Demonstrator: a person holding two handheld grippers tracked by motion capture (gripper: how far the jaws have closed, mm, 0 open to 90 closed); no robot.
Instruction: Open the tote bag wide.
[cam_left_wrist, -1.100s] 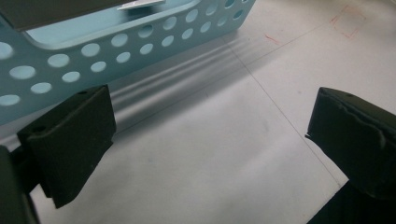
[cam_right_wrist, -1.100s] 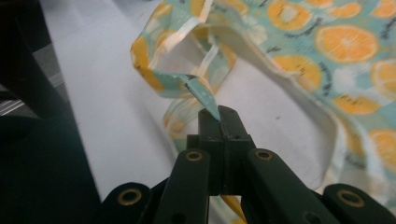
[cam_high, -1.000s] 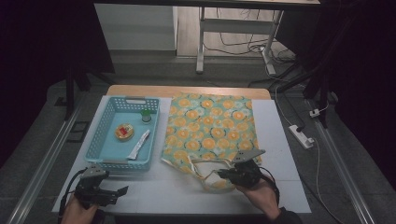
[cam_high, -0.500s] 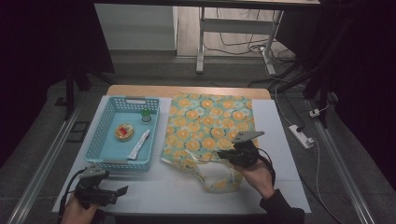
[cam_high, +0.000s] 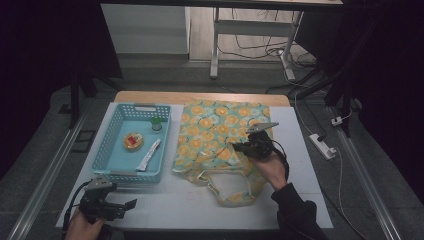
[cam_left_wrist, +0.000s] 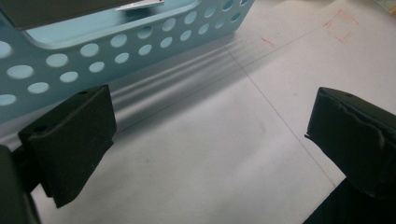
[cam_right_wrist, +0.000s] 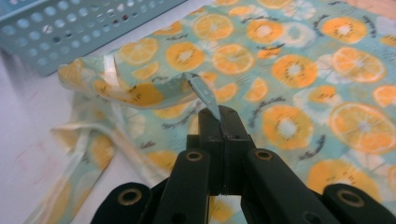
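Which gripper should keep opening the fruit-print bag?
Right. The right gripper is already shut on the bag edge and lifts it, while the left gripper sits open on bare table in front of the blue basket, away from the bag.

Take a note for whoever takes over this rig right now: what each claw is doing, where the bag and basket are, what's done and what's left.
Right claw: shut on the rim of the orange-print bag, pinching one layer and lifting it so the mouth starts to gape.
Left claw: open, holding nothing, low over the white table just in front of the blue basket.
Basket sits left of the bag; in it are a small green-capped bottle, a round red and yellow item and a white packet.
Done: bag rim gripped.
Left, probably: open the mouth wider and load the basket items; none is in the bag yet.
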